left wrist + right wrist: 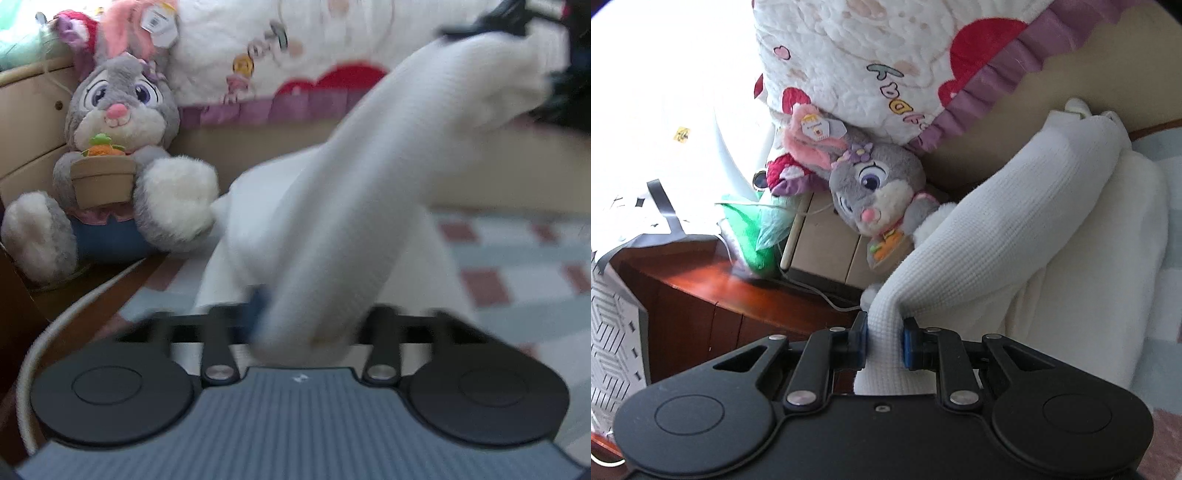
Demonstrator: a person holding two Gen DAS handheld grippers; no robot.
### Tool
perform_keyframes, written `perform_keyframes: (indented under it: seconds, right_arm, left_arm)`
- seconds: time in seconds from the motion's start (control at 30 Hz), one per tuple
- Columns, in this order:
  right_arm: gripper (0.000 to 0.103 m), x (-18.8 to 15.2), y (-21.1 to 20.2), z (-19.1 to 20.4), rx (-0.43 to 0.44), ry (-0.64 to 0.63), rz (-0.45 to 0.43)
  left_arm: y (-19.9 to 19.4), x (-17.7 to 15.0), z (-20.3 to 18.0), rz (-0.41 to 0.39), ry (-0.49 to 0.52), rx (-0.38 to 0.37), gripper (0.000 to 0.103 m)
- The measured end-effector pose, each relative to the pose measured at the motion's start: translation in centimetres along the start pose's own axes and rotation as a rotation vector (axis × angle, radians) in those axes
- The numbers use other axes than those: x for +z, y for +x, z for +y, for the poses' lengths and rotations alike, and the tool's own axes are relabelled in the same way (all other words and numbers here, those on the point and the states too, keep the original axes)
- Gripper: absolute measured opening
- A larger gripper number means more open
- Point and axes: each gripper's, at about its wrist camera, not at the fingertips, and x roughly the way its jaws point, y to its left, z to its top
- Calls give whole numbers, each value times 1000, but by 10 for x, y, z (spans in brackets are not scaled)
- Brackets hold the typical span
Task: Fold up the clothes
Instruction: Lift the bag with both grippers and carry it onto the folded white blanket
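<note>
Gripping white knit garment [1015, 229] between blue pads [862, 339]: right gripper [884, 339] clenched. Left gripper [295, 325] also holds it (view blurred). Cloth stretched above checked bedding [517, 258], plush rabbit [118, 147] beside.

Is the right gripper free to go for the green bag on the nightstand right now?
Probably not: the right gripper is shut on the white garment, so it would have to let go first. The green bag itself sits unobstructed.
</note>
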Motion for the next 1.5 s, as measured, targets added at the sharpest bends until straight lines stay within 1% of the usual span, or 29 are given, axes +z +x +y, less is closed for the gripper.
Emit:
perform_keyframes:
  seconds: [0.03, 0.13, 0.2, 0.27, 0.3, 0.4, 0.47, 0.5, 0.57, 0.6, 0.63, 0.7, 0.73, 0.77, 0.8, 0.9, 0.97, 1.0, 1.03, 1.07, 1.1, 1.13, 1.2, 1.27, 1.3, 1.33, 1.37, 1.43, 1.5]
  right_arm:
    - [22, -1, -4, -3, -7, 3, 7]
    - [21, 4, -9, -15, -34, 33, 41]
    - [21, 23, -6, -9, -79, 16, 65]
    - [20, 56, 2, 18, -127, -69, 71]
    - [20, 73, 7, 40, -141, -137, 55]
    - [20, 122, 16, 111, -154, -359, -22]
    - [20, 133, 7, 152, -81, -469, -93]
    - [20, 127, 1, 166, -56, -536, -116]
    - [20, 108, -14, 189, -17, -678, -154]
    - [20, 93, -20, 189, -3, -711, -154]
    - [20, 75, -25, 185, 9, -732, -149]
    - [20, 34, -31, 152, 9, -662, -126]
    - [20, 10, -30, 130, -19, -633, -123]
    - [20, -15, -27, 106, -57, -609, -124]
    - [20, -38, -18, 78, -102, -572, -105]
    - [20, -95, 11, -4, -233, -415, -5]
    - [23, -126, 27, -48, -295, -298, 80]
    - [27, -132, 27, -52, -306, -300, 102]
    - [30, -136, 25, -51, -316, -321, 116]
    - [36, -140, 23, -51, -325, -343, 129]
    - [41, -144, 20, -50, -335, -364, 142]
    - [47, -142, 15, -48, -330, -388, 153]
    - [48, -133, -3, -44, -284, -395, 136]
    - [56, -117, -23, -48, -226, -341, 79]
    - [59, -108, -32, -50, -209, -309, 44]
    - [62, -99, -33, -55, -212, -282, 16]
    - [63, -91, -32, -59, -221, -256, -10]
    - [64, -73, -29, -69, -237, -204, -62]
    - [64, -59, -21, -81, -241, -152, -113]
  left_arm:
    - [3, 2, 0, 26, 27, 20, 19]
    - [1, 28, -2, 33, 154, 107, 18]
    - [4, 64, 8, 23, 218, 142, 18]
    - [13, 113, 23, -3, 229, 171, 18]
    - [16, 141, 30, -33, 224, 199, 18]
    - [12, 208, 43, -188, 215, 314, 18]
    - [-4, 228, 49, -322, 189, 358, 18]
    - [-15, 229, 50, -392, 174, 361, 17]
    - [-33, 214, 48, -451, 166, 351, 18]
    - [-40, 202, 45, -467, 170, 344, 18]
    - [-43, 184, 40, -451, 192, 337, 18]
    - [-42, 138, 29, -385, 242, 306, 19]
    - [-39, 113, 25, -346, 263, 285, 20]
    - [-30, 88, 20, -288, 275, 267, 21]
    - [-16, 61, 18, -206, 275, 250, 23]
    - [26, -11, 9, 83, 283, 192, 24]
    - [19, -17, 8, 96, 276, 249, 24]
    - [16, -20, 7, 102, 272, 278, 27]
    - [12, -23, 7, 109, 268, 306, 35]
    - [9, -26, 6, 115, 264, 335, 39]
    - [5, -29, 6, 121, 260, 363, 48]
    - [1, -31, 7, 130, 244, 386, 53]
    - [-7, -25, 27, 168, 77, 371, 53]
    - [-17, -26, 54, 212, -136, 380, 51]
    - [-23, -29, 69, 232, -247, 376, 51]
    - [-33, -33, 82, 227, -353, 363, 51]
    - [-42, -37, 94, 214, -458, 345, 51]
    - [-60, -47, 110, 117, -655, 260, 53]
    - [-58, -53, 119, 58, -790, 120, 54]
